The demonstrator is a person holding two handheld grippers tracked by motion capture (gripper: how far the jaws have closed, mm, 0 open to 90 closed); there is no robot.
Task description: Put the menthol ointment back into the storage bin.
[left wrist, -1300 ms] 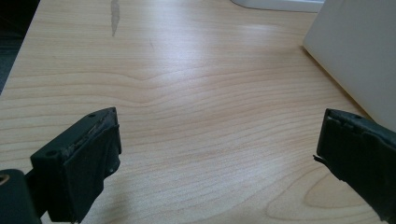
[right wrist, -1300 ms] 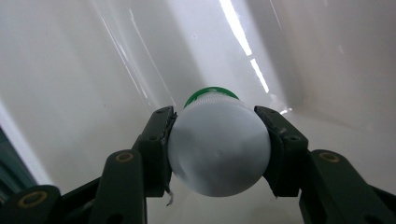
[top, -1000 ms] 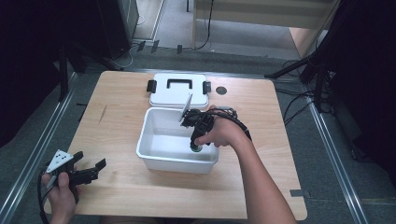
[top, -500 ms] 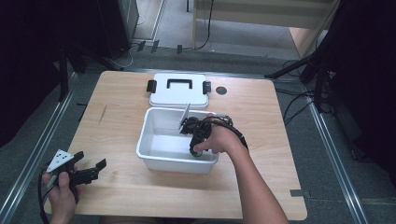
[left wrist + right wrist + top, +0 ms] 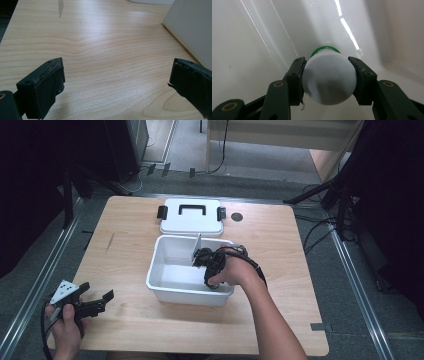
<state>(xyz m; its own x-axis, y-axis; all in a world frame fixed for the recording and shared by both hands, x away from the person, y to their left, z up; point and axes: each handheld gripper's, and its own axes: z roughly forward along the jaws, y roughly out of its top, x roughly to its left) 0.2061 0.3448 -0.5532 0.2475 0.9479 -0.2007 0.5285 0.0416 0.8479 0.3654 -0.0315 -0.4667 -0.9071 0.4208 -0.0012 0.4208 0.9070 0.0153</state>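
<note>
The right gripper [image 5: 329, 80] pinches a white bottle [image 5: 329, 82] between its 2 jaws; the rounded white base faces the camera and a green cap [image 5: 325, 49] shows at the far end. The bottle sits inside the white bin [image 5: 170, 290], low at its near right corner. In the high view the hand [image 5: 235, 272] covers most of the bottle, so its label and full length cannot be made out. The bin's lid [image 5: 192, 217] lies just behind it on the table [image 5: 280, 250]. The left gripper [image 5: 117, 82] rests near the table's front left edge, jaws spread wide with nothing between them. Against 1 second ago, the right hand has dropped deeper into the bin; the left is unchanged.
</note>
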